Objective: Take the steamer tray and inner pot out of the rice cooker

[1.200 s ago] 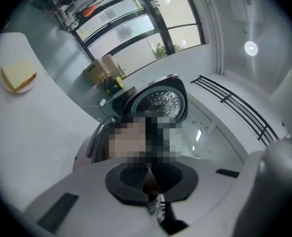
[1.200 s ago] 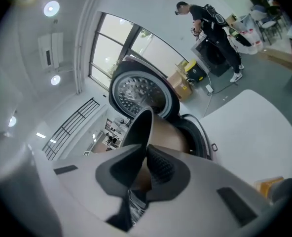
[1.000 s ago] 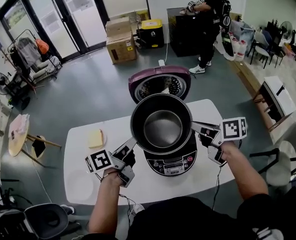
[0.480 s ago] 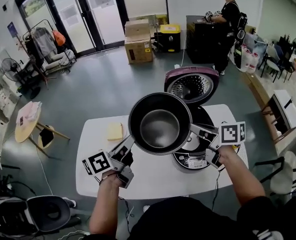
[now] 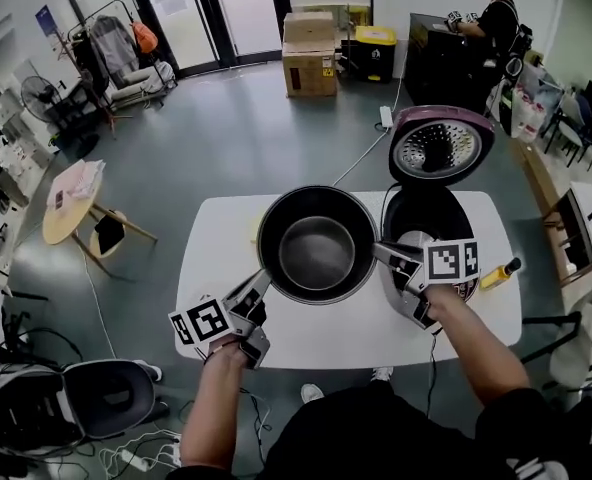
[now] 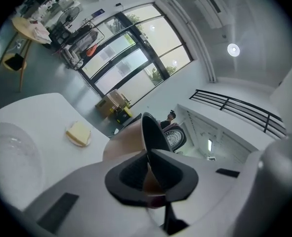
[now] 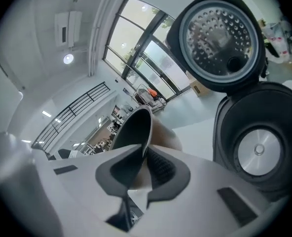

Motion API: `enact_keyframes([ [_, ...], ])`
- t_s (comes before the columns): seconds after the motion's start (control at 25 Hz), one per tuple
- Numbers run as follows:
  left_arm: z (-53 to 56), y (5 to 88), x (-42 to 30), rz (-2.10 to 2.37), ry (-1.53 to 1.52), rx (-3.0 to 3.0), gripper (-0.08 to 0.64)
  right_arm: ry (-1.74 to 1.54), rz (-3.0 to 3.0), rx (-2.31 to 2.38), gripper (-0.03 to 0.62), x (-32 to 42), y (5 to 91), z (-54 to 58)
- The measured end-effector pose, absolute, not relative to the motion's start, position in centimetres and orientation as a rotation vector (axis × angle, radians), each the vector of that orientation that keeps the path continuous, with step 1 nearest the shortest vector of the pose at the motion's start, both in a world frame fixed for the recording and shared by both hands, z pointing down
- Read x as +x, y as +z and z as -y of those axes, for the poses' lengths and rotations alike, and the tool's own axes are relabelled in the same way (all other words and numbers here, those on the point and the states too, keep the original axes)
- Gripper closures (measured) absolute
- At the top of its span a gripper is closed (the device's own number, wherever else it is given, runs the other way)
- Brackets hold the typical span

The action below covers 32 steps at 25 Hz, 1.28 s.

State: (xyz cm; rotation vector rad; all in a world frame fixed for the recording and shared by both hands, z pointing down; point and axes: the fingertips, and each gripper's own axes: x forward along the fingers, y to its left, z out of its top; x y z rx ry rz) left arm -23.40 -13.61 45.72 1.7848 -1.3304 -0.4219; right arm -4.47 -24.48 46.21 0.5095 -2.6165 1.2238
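Observation:
The dark round inner pot (image 5: 317, 245) hangs above the middle of the white table (image 5: 221, 243), held by its rim from both sides. My left gripper (image 5: 260, 286) is shut on the near-left rim, which runs as a thin edge between its pads (image 6: 148, 157). My right gripper (image 5: 384, 255) is shut on the right rim (image 7: 145, 157). The pot's brownish outer wall (image 6: 126, 142) fills the space ahead of the left jaws. The rice cooker (image 5: 446, 213) stands open and hollow to the right, its heating plate (image 7: 257, 149) bare and its lid (image 5: 439, 148) raised.
A yellow sponge (image 6: 78, 134) lies on the table's far left part, and a pale round translucent piece (image 6: 10, 154) lies nearer. A small yellow bottle (image 5: 499, 273) rests by the cooker. Cardboard boxes (image 5: 309, 53) and a standing person (image 5: 496, 23) are at the back.
Both grippers carried the pot leftward, from right over the cooker to above the table's middle. The cooker's empty well now shows beside the pot.

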Motion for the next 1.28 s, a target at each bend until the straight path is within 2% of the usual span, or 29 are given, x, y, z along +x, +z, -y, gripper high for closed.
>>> enact_keyframes([
  [0.32, 11.3, 52.0, -27.0, 1.336, -0.401, 1.672, 0.54, 1.229, 2.506, 0.571, 0.56, -8.0, 52.2, 22.0],
  [0.68, 8.8, 59.4, -27.7, 1.316, -0.326, 1.561, 0.541, 1.252, 2.362, 0.635, 0.561, -8.5, 59.2, 19.4],
  [1.12, 8.1, 63.1, -28.2, 1.278, -0.325, 1.472, 0.541, 1.401, 2.281, 0.687, 0.56, -8.5, 63.7, 18.1],
  [1.28, 8.2, 63.4, -28.7, 1.313, -0.337, 1.459, 0.525, 1.349, 2.329, 0.701, 0.552, -8.5, 63.7, 18.2],
])
